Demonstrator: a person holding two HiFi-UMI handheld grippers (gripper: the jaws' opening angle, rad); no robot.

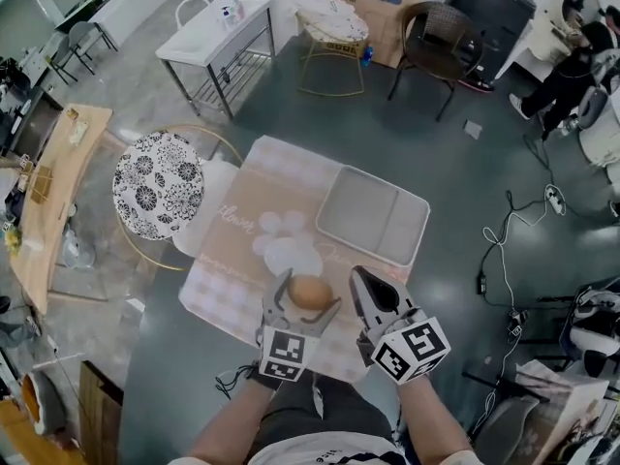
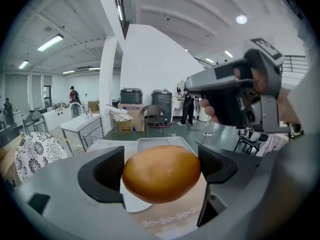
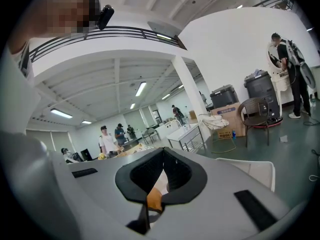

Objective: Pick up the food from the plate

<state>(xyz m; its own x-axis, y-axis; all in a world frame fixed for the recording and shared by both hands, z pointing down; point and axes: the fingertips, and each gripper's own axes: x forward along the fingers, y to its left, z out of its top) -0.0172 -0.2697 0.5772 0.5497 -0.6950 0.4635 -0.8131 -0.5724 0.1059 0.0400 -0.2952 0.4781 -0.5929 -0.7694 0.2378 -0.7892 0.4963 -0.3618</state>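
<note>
left gripper (image 1: 307, 296) jaws closed onto the food (image 1: 310, 291), dark ribbed pads pressing its two ends; in the left gripper view the food (image 2: 161, 173) fills the gap btwn pads; smooth, matte, golden-brown, egg-like oval; long axis runs jaw to jaw, approx level across the frame.

right gripper (image 1: 359, 277) just right of it at lower centre of the head view; jaws brought together, tips meeting, nothing gripped; in the right gripper view (image 3: 162, 153) the curved pads leave only a small window, w/ a sliver of white and orange showing through.

Food sits at the lower-right rim of the plate (image 1: 291, 257); plate white, round, plain; a bit of it shows under the food's lower left in the left gripper view (image 2: 134, 204); can't tell if food touches it.

Tray (image 1: 358, 206) up-right of plate; pale grey, rounded rectangle, split into a wide and a narrow compartment.

Both lie on a pinkish checked mat (image 1: 228, 289) w/ white paw print and script; stool (image 1: 158, 184) w/ black-white floral seat at mid-left.
</note>
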